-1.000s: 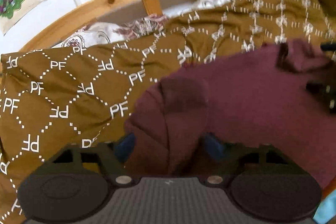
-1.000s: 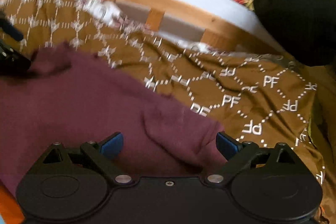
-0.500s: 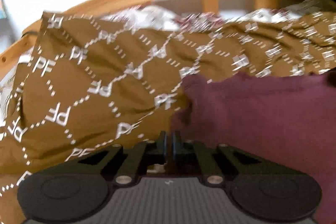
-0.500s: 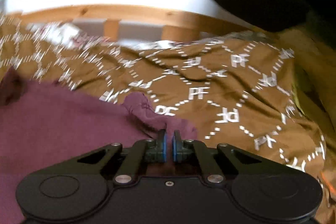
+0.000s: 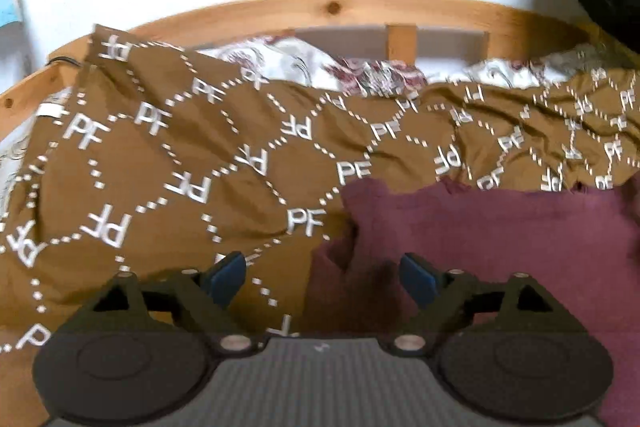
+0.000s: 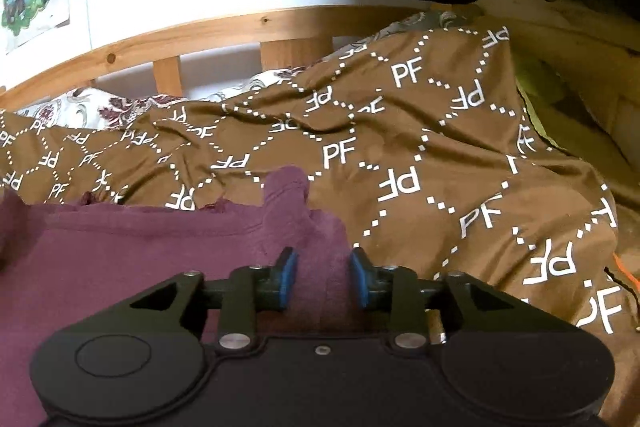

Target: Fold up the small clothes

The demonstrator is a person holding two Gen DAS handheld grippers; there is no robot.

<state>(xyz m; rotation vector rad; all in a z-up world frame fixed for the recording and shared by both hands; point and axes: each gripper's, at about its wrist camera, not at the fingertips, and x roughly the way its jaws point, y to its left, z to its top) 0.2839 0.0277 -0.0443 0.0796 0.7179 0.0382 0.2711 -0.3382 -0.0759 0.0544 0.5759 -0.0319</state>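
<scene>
The maroon garment (image 5: 500,247) is laid flat on the brown bedspread printed with white "PF" letters (image 5: 180,187), its far edge running roughly straight across both views. In the left wrist view its left corner is seen bunched just ahead of the claw; in the right wrist view a small puckered lump of its cloth (image 6: 288,187) is seen standing up at the far right corner.

Half a second ago both claws were pinched shut at these corners; a second ago the cloth was draped loosely and lifted. Now the jaws of both have just been opening. The left gripper (image 5: 322,277) is spread wide, with the bunched corner lying between the blue pads but untouched by them. The right gripper (image 6: 322,277) is parted only narrowly, a strip of maroon cloth lying between its pads, and no pressing on it can be made out. The garment is therefore judged to have been let go at both corners and set down.

For the task, this is read as the end of one laying-out or folding pass: the cloth is left spread on the bed, and the puckered right corner may need smoothing before a further fold is made.

Behind the bedspread a floral pillow (image 5: 320,67) and the wooden bed rail (image 5: 332,7) are seen against a white wall.
</scene>
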